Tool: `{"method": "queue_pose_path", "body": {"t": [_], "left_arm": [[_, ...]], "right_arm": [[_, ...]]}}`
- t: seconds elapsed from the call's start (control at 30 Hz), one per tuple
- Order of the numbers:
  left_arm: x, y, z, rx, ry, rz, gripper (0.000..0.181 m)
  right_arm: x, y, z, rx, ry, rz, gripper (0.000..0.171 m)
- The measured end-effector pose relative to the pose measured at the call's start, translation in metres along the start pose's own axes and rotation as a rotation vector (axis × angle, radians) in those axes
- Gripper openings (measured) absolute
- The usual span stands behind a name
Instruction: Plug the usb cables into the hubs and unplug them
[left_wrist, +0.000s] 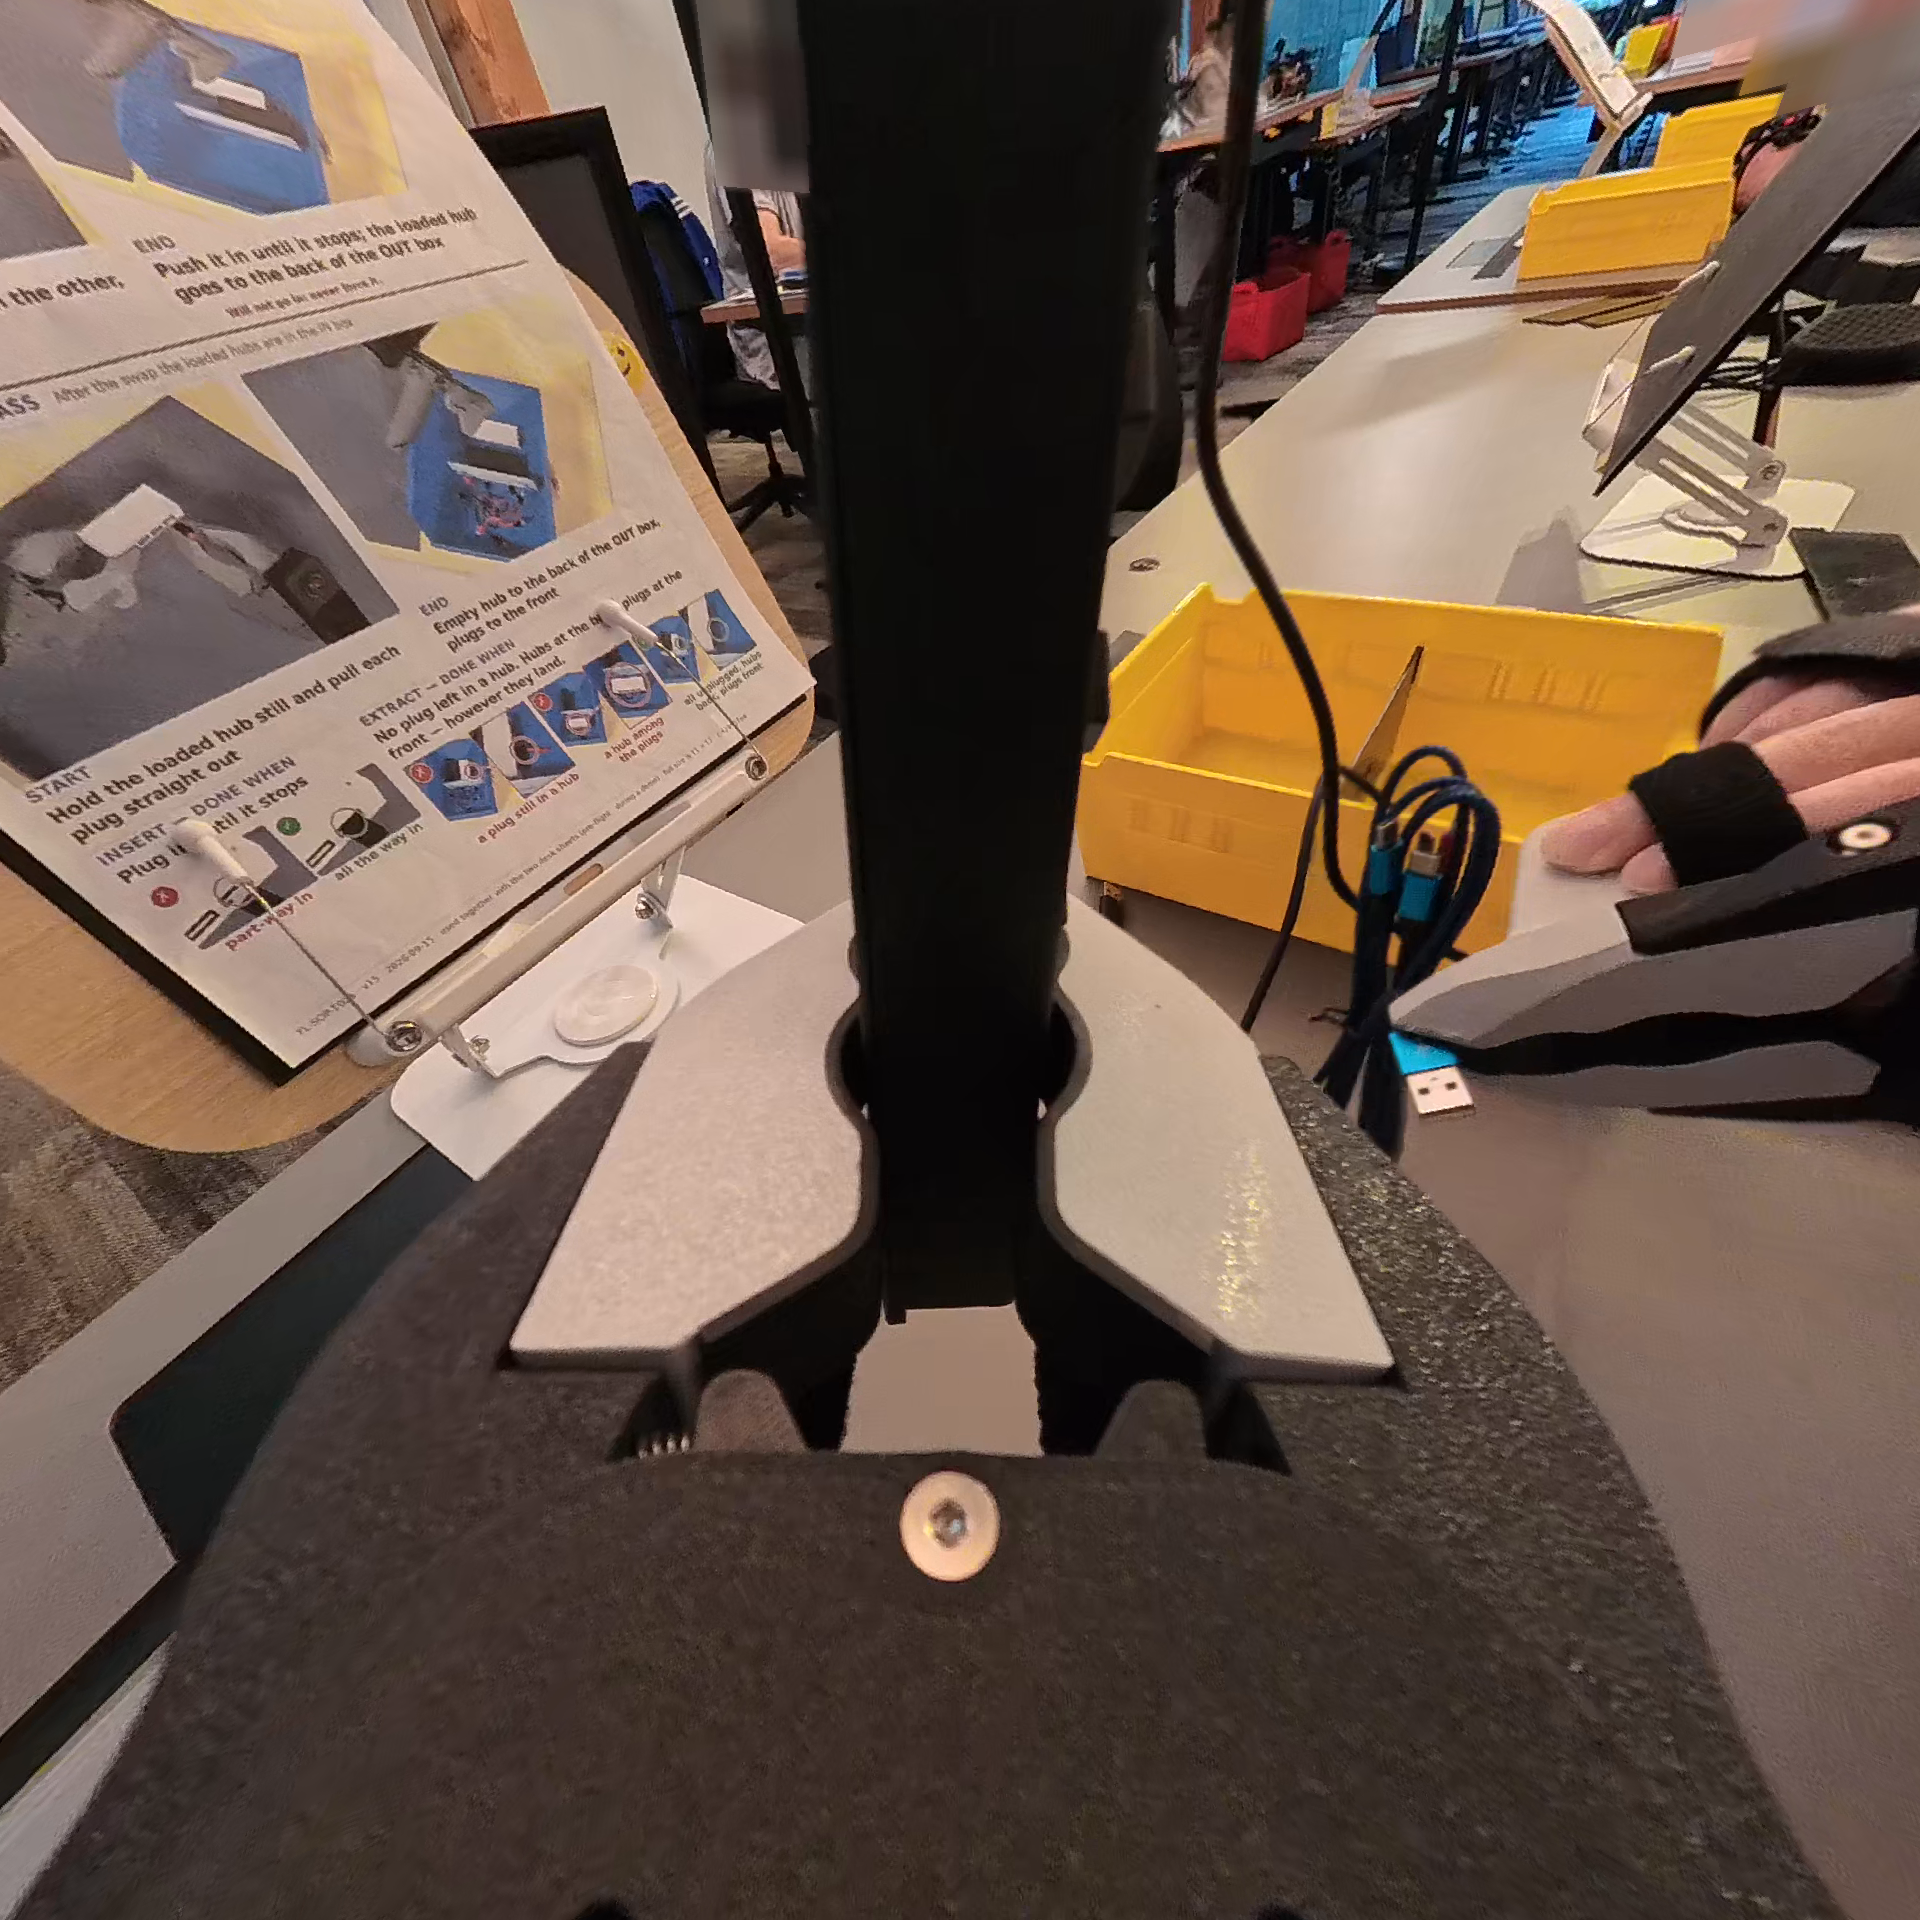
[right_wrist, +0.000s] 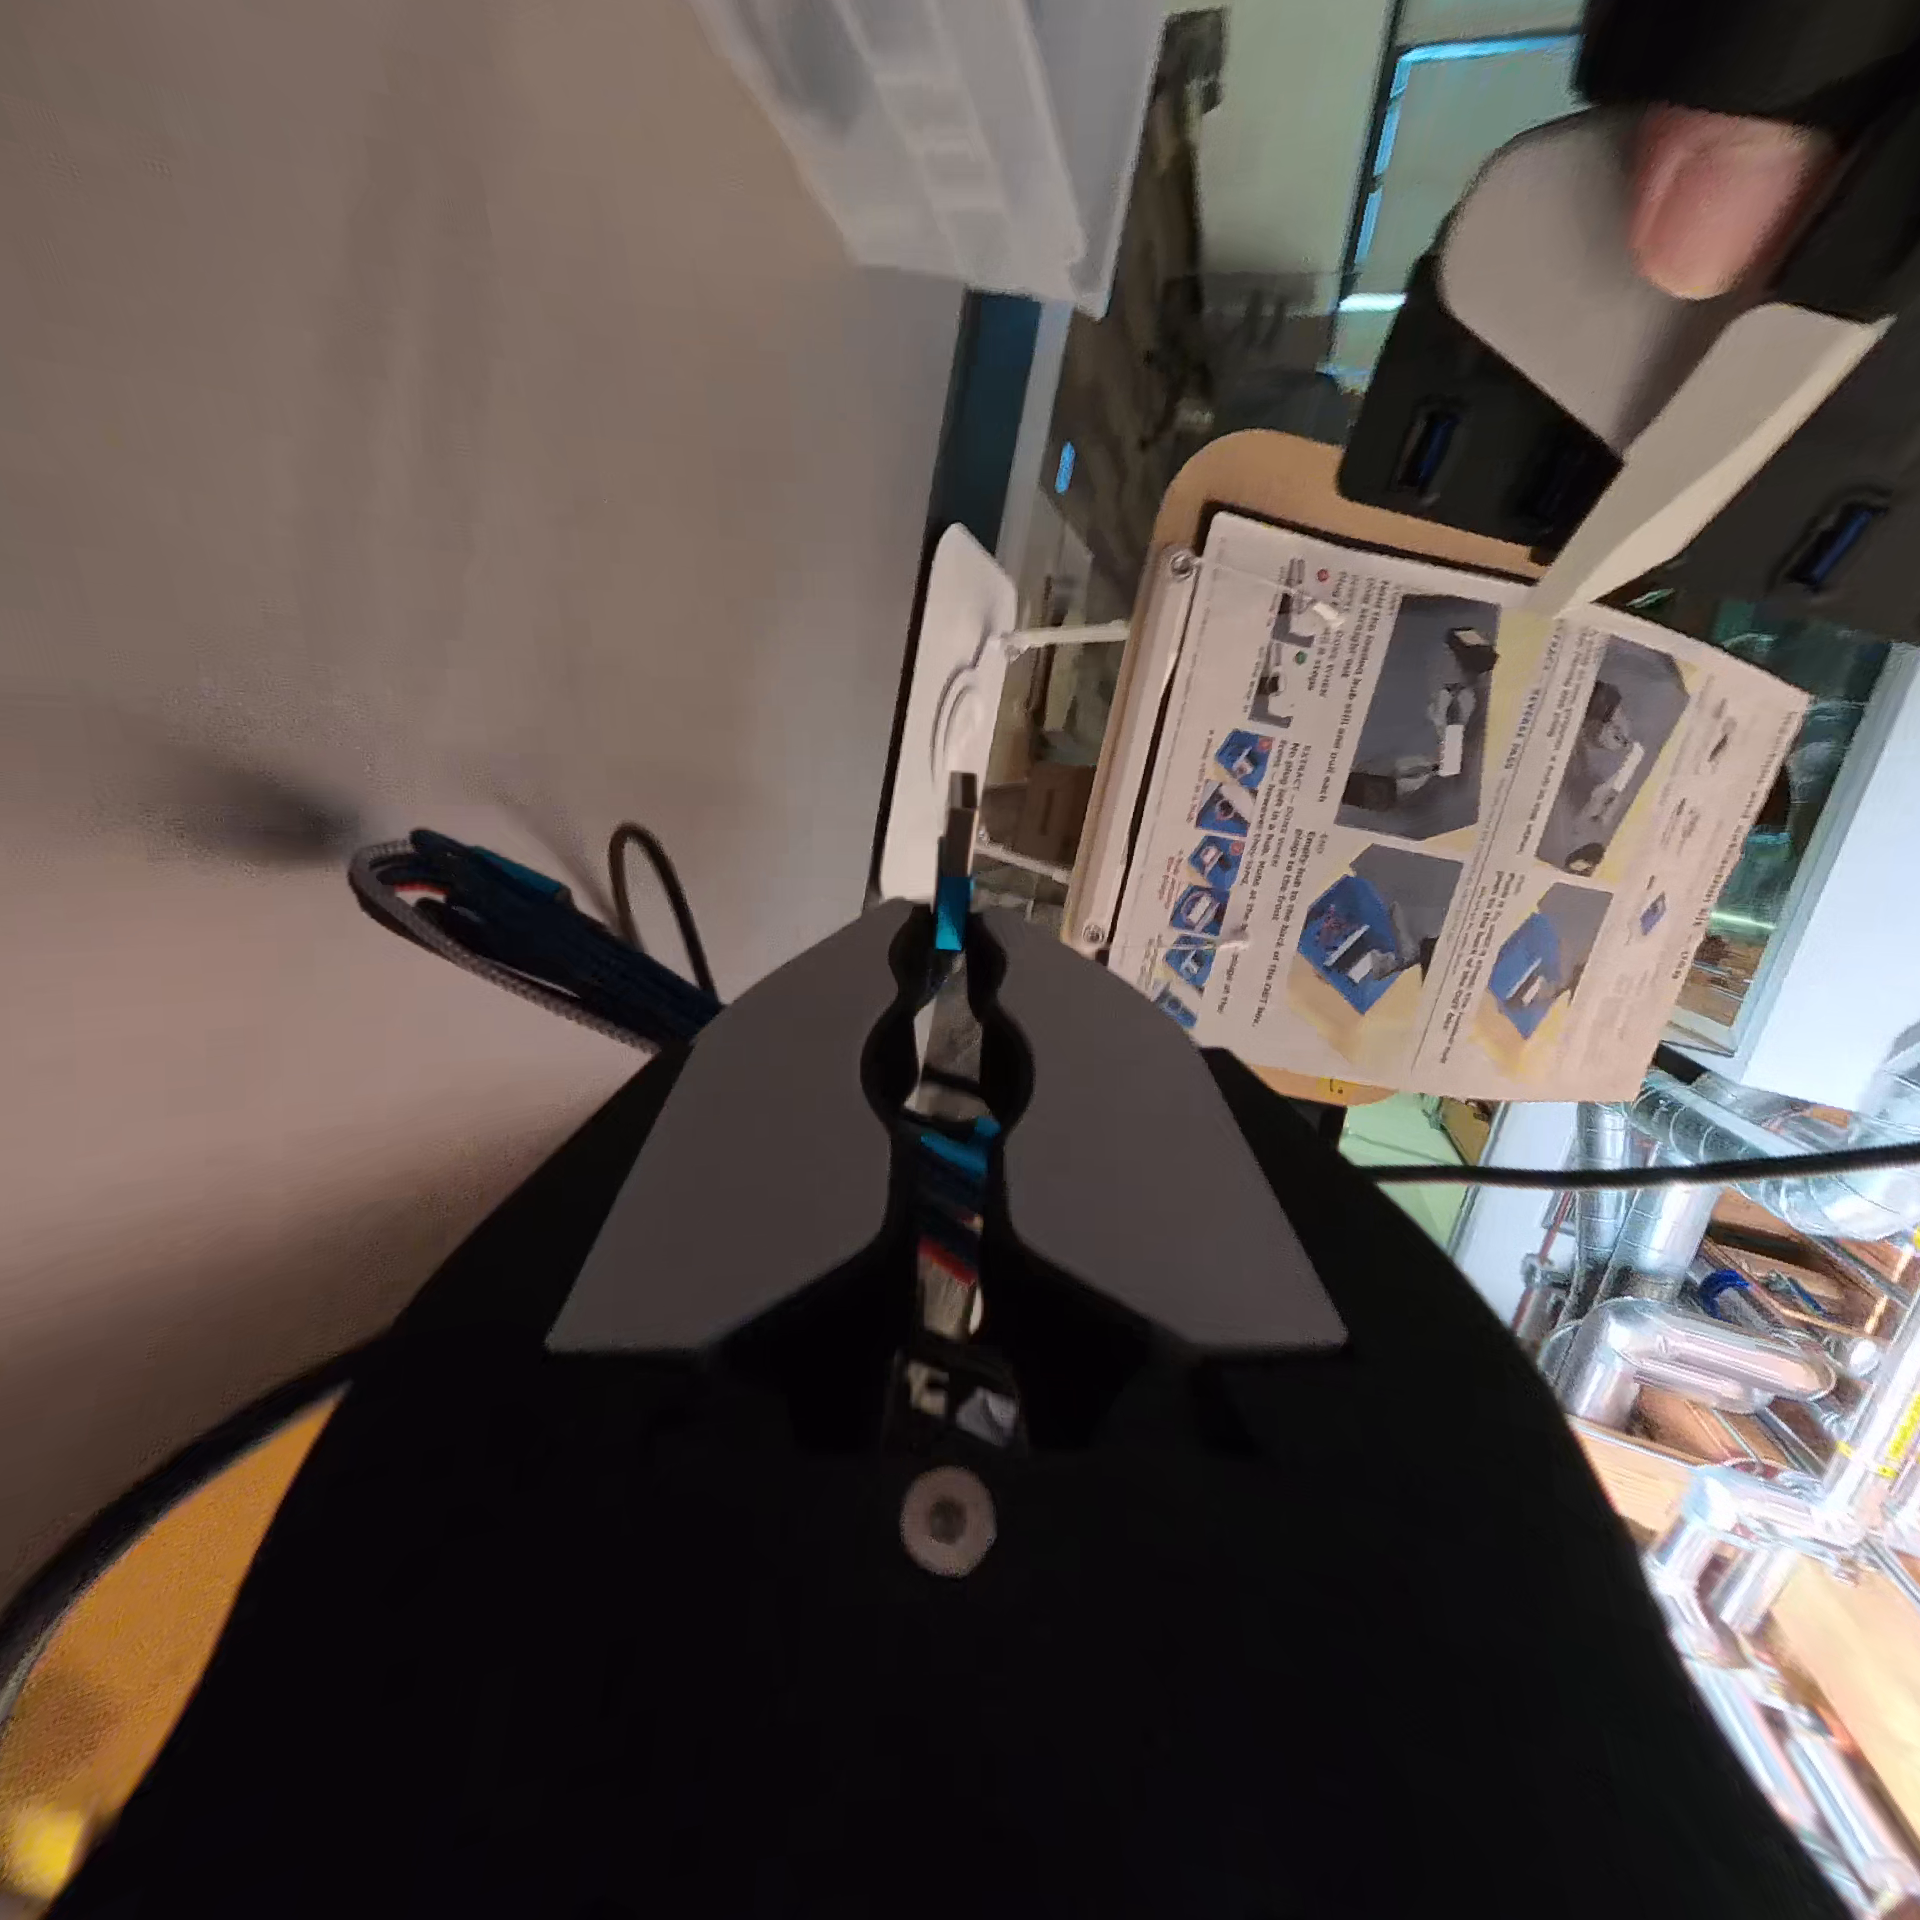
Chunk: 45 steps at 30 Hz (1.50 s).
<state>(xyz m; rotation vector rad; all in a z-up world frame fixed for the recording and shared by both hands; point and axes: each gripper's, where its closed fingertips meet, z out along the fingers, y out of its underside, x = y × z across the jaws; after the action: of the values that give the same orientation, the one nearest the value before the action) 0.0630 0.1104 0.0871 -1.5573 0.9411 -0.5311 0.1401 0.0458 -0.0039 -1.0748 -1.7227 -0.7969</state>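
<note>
Black plastic fills the middle of the left wrist view: the hub (left_wrist: 951, 644) stands upright, clenched between the grey fingers of the left hand-held gripper (left_wrist: 951, 1049). In the right wrist view we see the same hub (right_wrist: 1455, 436) from the side, with blue ports that all look empty.

The right hand-held gripper (right_wrist: 951, 925) is closed on the blue USB plug (right_wrist: 954, 873), whose metal tip juts out ahead of the fingers, well apart from the hub. Its bundled blue cable (left_wrist: 1403, 862) trails onto the grey worktop (left_wrist: 1662, 1351), just in front of a yellow bin (left_wrist: 1247, 727).

We judge that the task is at an early point: hub held, plug picked up, but nothing inserted as far as we can see. Aligning the plug with a port, pushing it home and pulling it out all remain.

As for writing, an instruction sheet (left_wrist: 343, 582) on a stand carries printed text and photos; we leave its words unquoted. We see no brand mark on hub or cable.
</note>
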Motion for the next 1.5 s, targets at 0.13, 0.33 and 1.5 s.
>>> {"method": "queue_pose_path", "body": {"t": [0.13, 0.33, 1.5], "left_arm": [[0.003, -0.003, -0.002, 0.015, 0.018, -0.011, 0.025], [0.006, -0.008, -0.004, 0.032, 0.034, -0.016, 0.025], [0.004, -0.013, -0.01, 0.064, 0.06, -0.04, 0.025]], "right_arm": [[-0.01, 0.006, -0.012, -0.117, -0.112, -0.071, 0.007], [-0.056, -0.027, 0.006, -0.275, -0.144, -0.083, 0.007], [-0.126, -0.091, 0.016, 0.083, -0.886, 0.877, 0.02]]}}
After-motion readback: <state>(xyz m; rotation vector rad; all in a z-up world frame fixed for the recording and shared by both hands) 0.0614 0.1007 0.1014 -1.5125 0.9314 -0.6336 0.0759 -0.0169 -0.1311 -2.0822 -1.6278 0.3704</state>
